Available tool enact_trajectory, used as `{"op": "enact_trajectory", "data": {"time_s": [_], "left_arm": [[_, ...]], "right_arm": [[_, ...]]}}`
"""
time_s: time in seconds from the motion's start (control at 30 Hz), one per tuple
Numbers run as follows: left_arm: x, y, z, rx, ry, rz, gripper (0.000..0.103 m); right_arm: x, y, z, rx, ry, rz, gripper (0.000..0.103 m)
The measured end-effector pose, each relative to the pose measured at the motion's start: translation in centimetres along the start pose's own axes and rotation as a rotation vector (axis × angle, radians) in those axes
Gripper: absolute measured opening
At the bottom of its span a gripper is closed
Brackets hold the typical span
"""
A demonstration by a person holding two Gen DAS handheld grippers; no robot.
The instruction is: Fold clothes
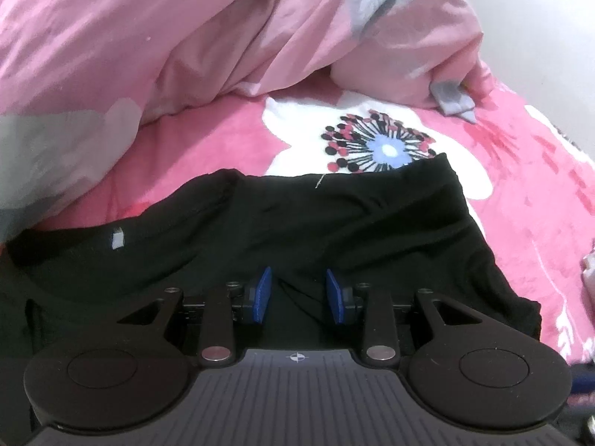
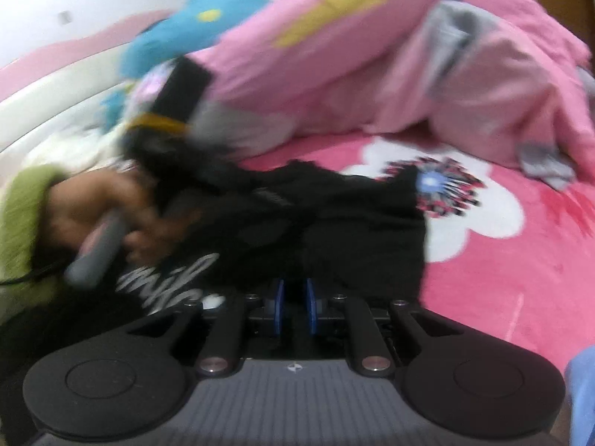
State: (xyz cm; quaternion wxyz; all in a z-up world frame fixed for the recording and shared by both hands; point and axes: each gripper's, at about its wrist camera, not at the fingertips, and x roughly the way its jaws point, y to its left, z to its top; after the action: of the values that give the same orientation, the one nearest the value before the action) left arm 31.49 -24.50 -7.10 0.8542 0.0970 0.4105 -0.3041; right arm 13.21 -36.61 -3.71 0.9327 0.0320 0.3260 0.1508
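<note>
Lying flat on pink floral bedding (image 1: pixel 208 141), black shirt (image 1: pixel 334 215) under both tools. Left gripper (image 1: pixel 297 291) parted over dark cloth, grip unclear. Right gripper (image 2: pixel 295 303) nearly together on a fold of shirt, blurred. Pink duvet (image 1: pixel 186 37) heaped behind.

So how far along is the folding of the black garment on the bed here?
Partly done: the black garment lies on the pink flowered blanket, seemingly doubled over with a straight far edge. In hand: both grippers sit low over it, the left gripper with a fold of cloth between its pads, the right gripper narrowed over the near edge, grip unclear through blur. Left: further folds.
</note>
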Motion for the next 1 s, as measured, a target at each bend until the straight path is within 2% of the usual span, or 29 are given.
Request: {"op": "enact_trajectory", "data": {"time_s": [0.07,0.2,0.33,0.43,0.5,0.57,0.7,0.83,0.93,1.0], "left_arm": [[0.1,0.2,-0.1,-0.004,0.000,-0.008,0.033],[0.0,0.4,-0.1,-0.010,-0.002,-0.019,0.033],[0.0,0.6,-0.2,-0.011,-0.005,-0.024,0.033],[-0.1,0.8,-0.2,-0.018,-0.007,-0.031,0.033],[-0.4,1.0,-0.3,-0.020,-0.012,-0.037,0.033],[-0.7,1.3,-0.4,-0.013,-0.023,-0.045,0.033],[-2.0,1.9,-1.0,0.045,-0.063,-0.050,0.033],[-3.4,2.2,-1.6,0.126,-0.089,-0.043,0.033],[-3.6,1.1,-2.2,0.233,-0.109,-0.007,0.033],[-3.6,0.1,-2.6,0.309,-0.122,0.019,0.033]], "right_arm": [[-0.4,0.4,0.3,-0.017,-0.015,-0.003,0.017],[-0.9,0.1,1.0,0.017,-0.090,-0.069,0.023],[0.6,-2.0,1.9,0.157,-0.107,-0.098,0.026],[2.5,-3.2,1.6,0.229,-0.017,-0.097,0.027],[2.8,-3.4,0.7,0.258,0.051,-0.033,0.028],[2.0,-2.7,-0.5,0.241,0.081,-0.008,0.028],[-0.2,-1.4,-2.3,0.201,0.084,-0.052,0.028],[-1.9,-0.9,-1.6,0.187,-0.020,-0.071,0.028],[-1.1,0.0,-0.5,0.140,-0.051,-0.112,0.028],[-0.1,0.5,-0.5,0.103,-0.036,-0.139,0.028]]}}
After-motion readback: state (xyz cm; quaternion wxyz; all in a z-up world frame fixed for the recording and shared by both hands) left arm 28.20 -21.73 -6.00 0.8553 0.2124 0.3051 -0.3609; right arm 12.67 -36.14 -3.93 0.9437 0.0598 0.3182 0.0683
